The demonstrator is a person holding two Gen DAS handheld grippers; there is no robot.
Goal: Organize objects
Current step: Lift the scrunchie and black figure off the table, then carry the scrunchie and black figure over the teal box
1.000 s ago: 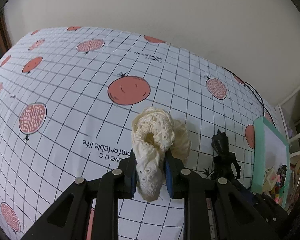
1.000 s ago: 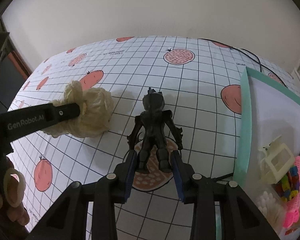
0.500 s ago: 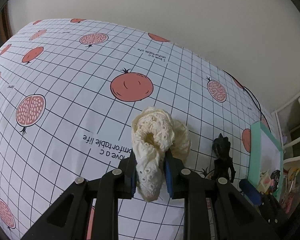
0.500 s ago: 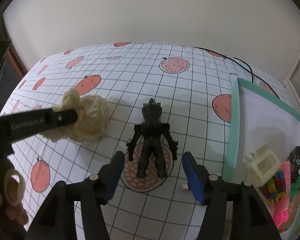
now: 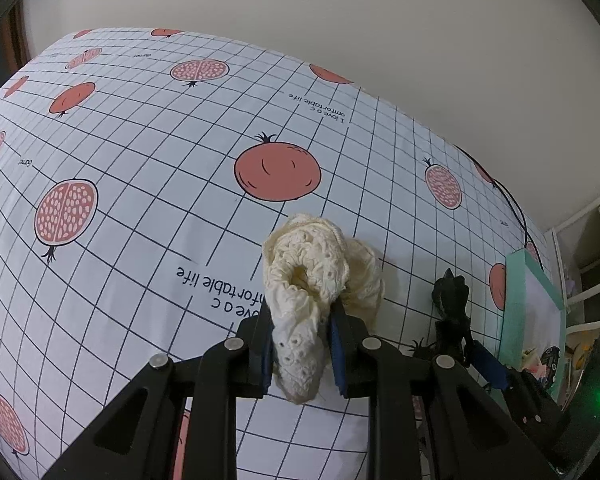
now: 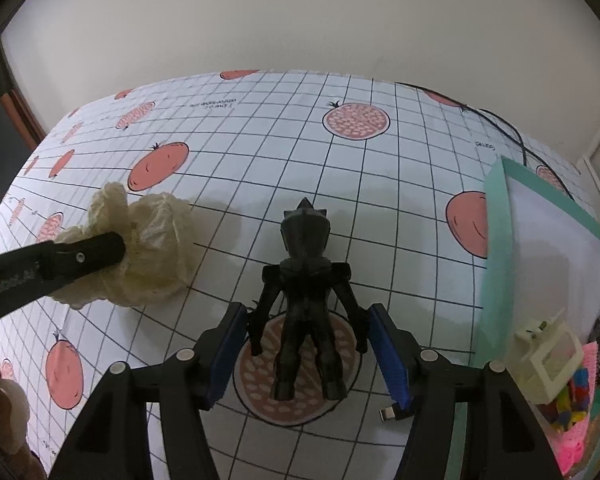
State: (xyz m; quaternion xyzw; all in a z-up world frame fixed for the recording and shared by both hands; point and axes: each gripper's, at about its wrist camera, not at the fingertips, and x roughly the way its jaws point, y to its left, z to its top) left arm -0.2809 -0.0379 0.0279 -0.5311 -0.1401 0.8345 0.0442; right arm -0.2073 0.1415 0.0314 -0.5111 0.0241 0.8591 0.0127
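While the left gripper [image 5: 302,344] is clamped on the cream crocheted cloth [image 5: 320,276], whose bulk rests on the pomegranate-print tablecloth [image 5: 140,140], the right gripper [image 6: 306,354] stands wide around the black figurine [image 6: 306,300], its blue pads [image 6: 388,360] just beside the arms but seemingly not pressing them. That figurine stands upright on the cloth near the middle, with the mint-rimmed tray [image 6: 496,240] of small toys to its right. Closing unevenly could likely knock the light, narrow-footed figurine over, or catch only the thin arms so that it twists and slips on lifting. Carried rightward, it might clip the tray's raised rim. Dragged sideways, the bundle could also brush the figurine, since the two sit near each other.
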